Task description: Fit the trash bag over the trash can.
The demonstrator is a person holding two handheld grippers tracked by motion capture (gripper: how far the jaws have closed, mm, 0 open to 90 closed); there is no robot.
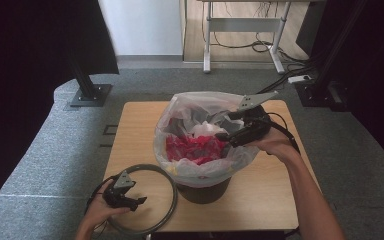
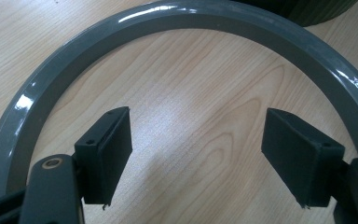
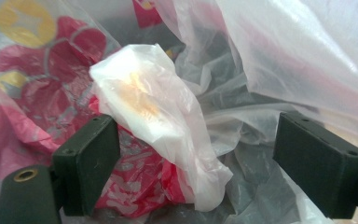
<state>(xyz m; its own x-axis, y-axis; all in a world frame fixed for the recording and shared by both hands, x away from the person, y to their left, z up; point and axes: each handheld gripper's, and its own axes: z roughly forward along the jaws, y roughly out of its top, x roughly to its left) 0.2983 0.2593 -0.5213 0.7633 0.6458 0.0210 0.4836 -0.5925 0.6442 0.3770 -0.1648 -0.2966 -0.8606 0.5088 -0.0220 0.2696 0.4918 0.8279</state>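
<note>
A dark bin (image 1: 202, 190) stands on the wooden table (image 1: 135, 135), lined with a clear plastic bag (image 1: 180, 112) whose mouth billows out above and over the bin's rim. Taking the bin as the landmark: inside its liner lies a crumpled red plastic bag (image 1: 195, 147) with a pale printed pattern, filling much of the visible bottom, and above and behind it sits a crumpled white plastic wad (image 1: 206, 129). A small yellow patch shows through the liner at the bin's near-left rim; what it is cannot be told.

The right gripper (image 1: 225, 136) reaches into the bin from its right side, the person's right hand (image 1: 275, 142) resting over the bin's right edge. In the right gripper view its jaws stand wide apart, holding nothing; the white wad (image 3: 158, 121) lies between them, nearer the jaw at the picture's left and possibly brushing it, with the red bag (image 3: 37, 107) beneath and beyond and the clear liner (image 3: 298, 56) draped past the other jaw.

To the near left of the bin, a grey ring (image 1: 167, 210) lies flat on the table, its far edge close to the bin's base. The left gripper (image 1: 140, 201) rests inside that ring, held by the person's left hand (image 1: 97, 212). In the left gripper view its jaws are spread wide over bare wood (image 2: 196, 140), gripping nothing, with the ring (image 2: 205, 18) arching around and beyond them, and a sliver of the bin (image 2: 317, 9) past the ring.
</note>
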